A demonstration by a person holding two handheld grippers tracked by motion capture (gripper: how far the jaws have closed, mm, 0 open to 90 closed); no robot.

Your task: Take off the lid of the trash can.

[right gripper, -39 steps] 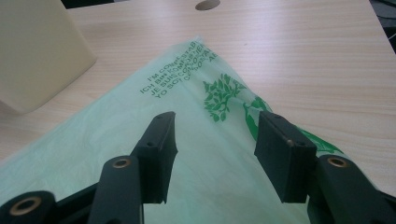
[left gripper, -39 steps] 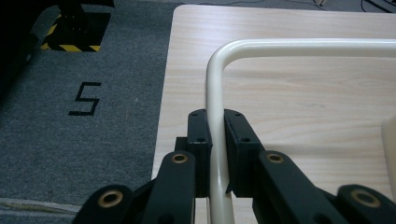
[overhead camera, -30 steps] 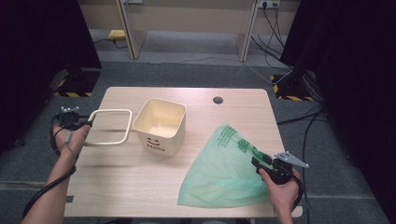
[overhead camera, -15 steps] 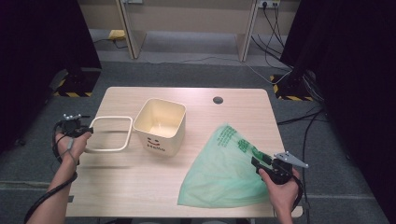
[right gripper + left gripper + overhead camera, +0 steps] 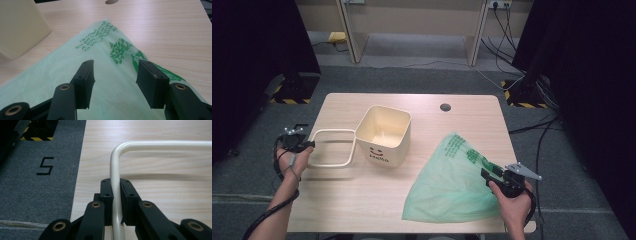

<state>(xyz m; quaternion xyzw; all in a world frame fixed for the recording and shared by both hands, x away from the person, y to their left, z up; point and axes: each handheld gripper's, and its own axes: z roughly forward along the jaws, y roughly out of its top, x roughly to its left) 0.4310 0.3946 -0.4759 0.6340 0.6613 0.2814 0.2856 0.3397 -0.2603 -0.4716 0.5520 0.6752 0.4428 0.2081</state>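
Pale wooden surface (image 5: 362, 210): cream square plastic bin (image 5: 383, 134) stands left of centre. Cream rounded-square wire frame (image 5: 331, 148) lies just left of the bin, its left side at the surface's left edge, inside the left tool (image 5: 115, 195). Thin green plastic bag (image 5: 452, 182) lies right of the bin, near the front right corner; right tool (image 5: 115, 80) over its right edge
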